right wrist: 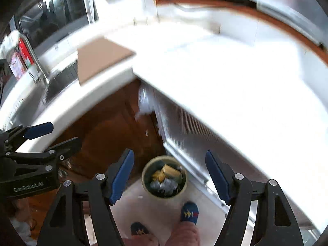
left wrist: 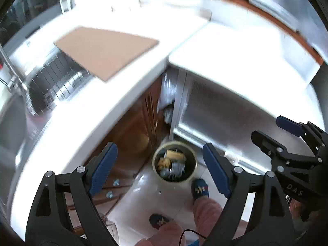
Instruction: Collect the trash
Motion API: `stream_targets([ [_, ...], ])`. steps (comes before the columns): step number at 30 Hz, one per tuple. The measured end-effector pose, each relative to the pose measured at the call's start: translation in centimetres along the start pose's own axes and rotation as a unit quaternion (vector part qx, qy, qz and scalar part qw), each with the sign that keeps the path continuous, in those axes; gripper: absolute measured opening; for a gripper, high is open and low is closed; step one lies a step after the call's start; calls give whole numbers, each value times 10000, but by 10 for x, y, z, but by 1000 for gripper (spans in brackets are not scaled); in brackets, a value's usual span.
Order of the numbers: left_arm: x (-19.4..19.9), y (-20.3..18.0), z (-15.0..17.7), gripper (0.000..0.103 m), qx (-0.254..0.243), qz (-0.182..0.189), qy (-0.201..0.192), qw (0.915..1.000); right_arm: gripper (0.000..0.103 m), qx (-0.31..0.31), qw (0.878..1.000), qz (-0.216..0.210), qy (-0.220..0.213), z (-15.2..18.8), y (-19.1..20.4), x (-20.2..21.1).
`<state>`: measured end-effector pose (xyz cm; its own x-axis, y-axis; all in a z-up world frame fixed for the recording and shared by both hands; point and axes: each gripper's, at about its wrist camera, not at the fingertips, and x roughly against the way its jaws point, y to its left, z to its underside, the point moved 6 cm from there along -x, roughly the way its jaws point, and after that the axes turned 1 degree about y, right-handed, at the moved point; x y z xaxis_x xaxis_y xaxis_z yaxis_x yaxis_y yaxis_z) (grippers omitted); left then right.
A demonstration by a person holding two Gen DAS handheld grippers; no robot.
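At the far left the steel sink [left wrist: 47,86] with its ribbed basin and tall faucet [right wrist: 34,61] is set in the white countertop [left wrist: 114,110], and a brown cutting board [left wrist: 106,51] lies flat on the counter with one corner over the sink edge. Below the counter is a dark wooden cabinet door [right wrist: 106,135]. Lower, the left gripper [left wrist: 160,170] is held high above the floor and points down; its 2 blue-padded fingers [left wrist: 103,168] stand wide apart with nothing between them. Seen between those fingers, far below, the round trash bin [left wrist: 174,162] stands upright on the pale floor tiles [left wrist: 147,196], beside the cabinet corner and the ribbed metal front of the white appliance [right wrist: 235,86] at the right. The bin has a light rim and a dark inside, and it holds yellow wrappers in the upper part and crumpled grey-silver pieces below. Just near it are the person's 2 feet in blue slippers [left wrist: 199,188] with a yellow pattern. The right gripper [right wrist: 169,175] is also well above the bin, with jaws wide and empty.
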<state>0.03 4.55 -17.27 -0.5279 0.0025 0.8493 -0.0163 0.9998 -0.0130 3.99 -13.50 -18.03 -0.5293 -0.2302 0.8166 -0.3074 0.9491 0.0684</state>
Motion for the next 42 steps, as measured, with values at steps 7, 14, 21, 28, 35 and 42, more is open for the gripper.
stream_targets([
  [7,57,-9,-45,83,-25,-26,-468,9989,74,-100,9985,79,-531,-49,-1,78],
  [14,101,-25,-65,83,-60,-85,-774,9969,82,-160,9945,202,-1014,-71,-8,144],
  [21,120,-32,-69,83,-7,-120,-839,9964,83,-249,9926,65,-1187,-79,-12,169],
  [28,126,-30,-74,83,124,-222,-933,9953,83,-205,9927,-32,-1189,-83,-10,164],
  [35,126,-30,-79,83,160,-285,-968,9948,83,-138,9920,-42,-1258,-94,-10,161],
  [42,121,-31,-85,83,216,-283,-935,9950,83,-121,9920,-11,-1259,-100,-10,157],
])
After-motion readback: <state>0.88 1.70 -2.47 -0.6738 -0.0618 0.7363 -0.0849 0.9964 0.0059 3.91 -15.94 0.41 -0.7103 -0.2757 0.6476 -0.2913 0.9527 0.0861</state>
